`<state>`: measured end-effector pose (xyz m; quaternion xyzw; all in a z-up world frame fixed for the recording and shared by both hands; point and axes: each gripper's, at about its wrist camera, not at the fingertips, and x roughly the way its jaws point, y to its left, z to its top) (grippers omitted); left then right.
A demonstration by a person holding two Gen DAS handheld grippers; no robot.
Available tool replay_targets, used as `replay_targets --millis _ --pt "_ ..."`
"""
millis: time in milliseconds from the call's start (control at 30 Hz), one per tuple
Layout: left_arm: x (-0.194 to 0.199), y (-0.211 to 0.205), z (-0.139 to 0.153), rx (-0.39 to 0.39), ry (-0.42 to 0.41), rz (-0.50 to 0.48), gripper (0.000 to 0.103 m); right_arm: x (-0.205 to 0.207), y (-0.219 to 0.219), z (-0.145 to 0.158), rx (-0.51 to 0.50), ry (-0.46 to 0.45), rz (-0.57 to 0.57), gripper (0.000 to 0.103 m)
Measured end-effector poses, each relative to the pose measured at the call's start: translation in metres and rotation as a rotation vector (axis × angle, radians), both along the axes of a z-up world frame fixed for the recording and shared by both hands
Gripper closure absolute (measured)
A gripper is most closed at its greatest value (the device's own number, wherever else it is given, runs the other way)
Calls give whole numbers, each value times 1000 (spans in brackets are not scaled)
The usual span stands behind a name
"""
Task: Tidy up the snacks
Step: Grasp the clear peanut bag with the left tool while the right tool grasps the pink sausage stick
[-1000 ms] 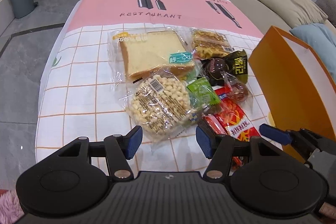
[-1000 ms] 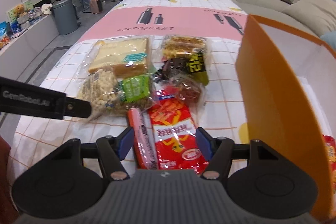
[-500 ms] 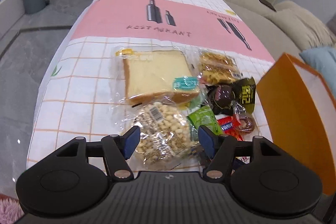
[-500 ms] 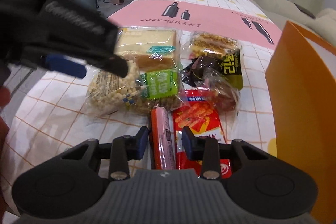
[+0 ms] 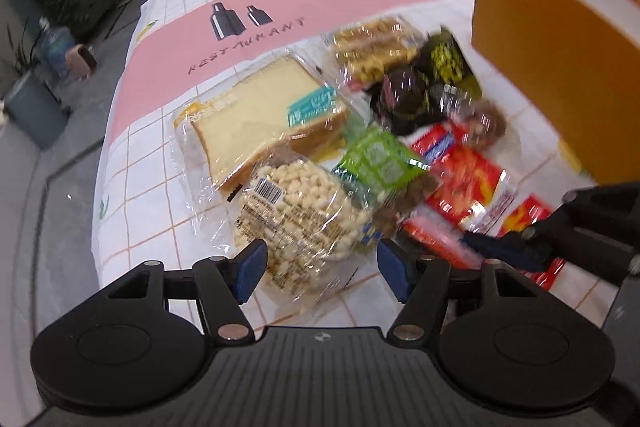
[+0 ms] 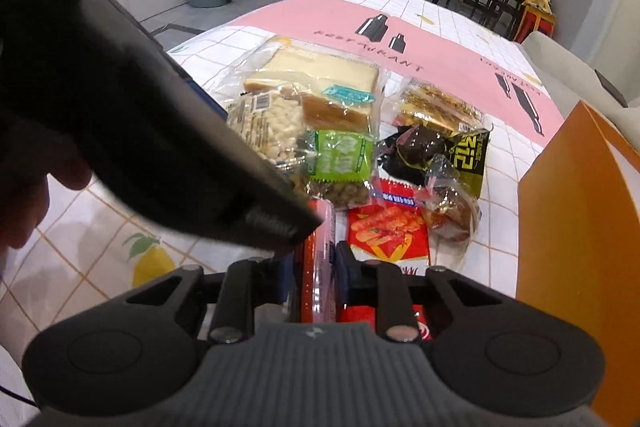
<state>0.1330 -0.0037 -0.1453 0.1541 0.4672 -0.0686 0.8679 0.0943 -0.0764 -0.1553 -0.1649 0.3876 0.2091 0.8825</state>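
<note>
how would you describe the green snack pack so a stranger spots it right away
On the checked tablecloth, left of the orange bag, lies a pile of snacks. The green pack sits mid-pile, just in front of the bread slice and right of the puffed-ball bag. It is the only bright green wrapper there.

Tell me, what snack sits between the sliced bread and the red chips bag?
A green snack packet lies between the sliced bread and the red chips bag, clearest in the right wrist view.

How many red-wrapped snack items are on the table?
2 clearly: a sausage stick between the closing right gripper, and a red snack packet just right of it. More may be hidden.
</note>
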Motion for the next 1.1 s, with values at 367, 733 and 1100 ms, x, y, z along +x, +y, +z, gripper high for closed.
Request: replay_targets --millis 367,733,1100 --pt "1 -13 -13 200 -67 -202 21 8 -10 -3 74 71 -48 81" --pt "-5 -14 -14 231 -59 -180 51 15 -12 -4 106 102 -71 82" --pt "-18 3 17 113 -41 -39 63 14 -18 0 140 182 -91 83"
